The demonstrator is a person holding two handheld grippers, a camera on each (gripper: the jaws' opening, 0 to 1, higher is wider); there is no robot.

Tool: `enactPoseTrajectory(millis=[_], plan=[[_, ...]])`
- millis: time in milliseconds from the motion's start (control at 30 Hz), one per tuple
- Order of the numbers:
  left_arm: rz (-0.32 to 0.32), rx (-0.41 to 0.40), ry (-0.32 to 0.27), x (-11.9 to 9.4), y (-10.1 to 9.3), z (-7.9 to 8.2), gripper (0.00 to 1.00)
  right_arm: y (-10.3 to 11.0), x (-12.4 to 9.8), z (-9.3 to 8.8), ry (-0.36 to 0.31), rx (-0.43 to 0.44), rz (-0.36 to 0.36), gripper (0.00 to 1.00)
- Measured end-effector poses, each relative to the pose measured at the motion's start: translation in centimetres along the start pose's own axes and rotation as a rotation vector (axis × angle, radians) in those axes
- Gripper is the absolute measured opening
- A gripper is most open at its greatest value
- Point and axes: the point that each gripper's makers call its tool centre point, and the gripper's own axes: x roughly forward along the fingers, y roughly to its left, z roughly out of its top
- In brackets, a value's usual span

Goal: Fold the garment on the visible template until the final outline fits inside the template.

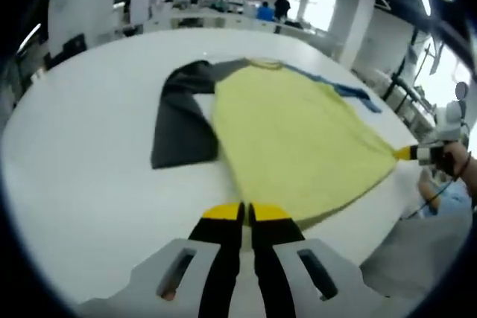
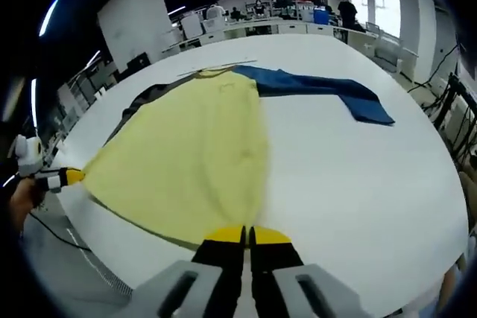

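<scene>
The yellow garment [image 1: 298, 139] is pinched at opposite hem corners by the left gripper [image 1: 246, 214] and the right gripper [image 2: 246, 236], its long axis stretching away from both toward the collar.

A yellow-bodied garment [image 1: 298, 143] lies spread flat on the white desk [image 1: 97, 176], its hem pulled taut along the near edge. In the left gripper view, a dark grey sleeve [image 1: 182, 121] extends toward 9 o'clock and bends down toward 7 o'clock, while a blue sleeve [image 1: 350, 93] trails off toward 2 o'clock. In the right gripper view, the blue sleeve stretches across the desk toward 2 o'clock and the grey sleeve peeks out from under the yellow body at 10 o'clock. The collar lies at the far end, at 12 o'clock.
</scene>
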Motion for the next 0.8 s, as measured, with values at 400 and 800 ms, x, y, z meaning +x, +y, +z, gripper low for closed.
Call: enactPoseTrajectory(millis=[400,800], plan=[[-0.006,0.010,0.050,0.2,-0.4,-1.8,0.01,-0.5,0.0,-0.6,0.035,-0.022,-0.019,0.00],[0.013,0.013,0.083,0.4,-0.1,-3.1,0.01,-0.3,-0.1,-1.4,0.061,-0.026,-0.011,0.00]])
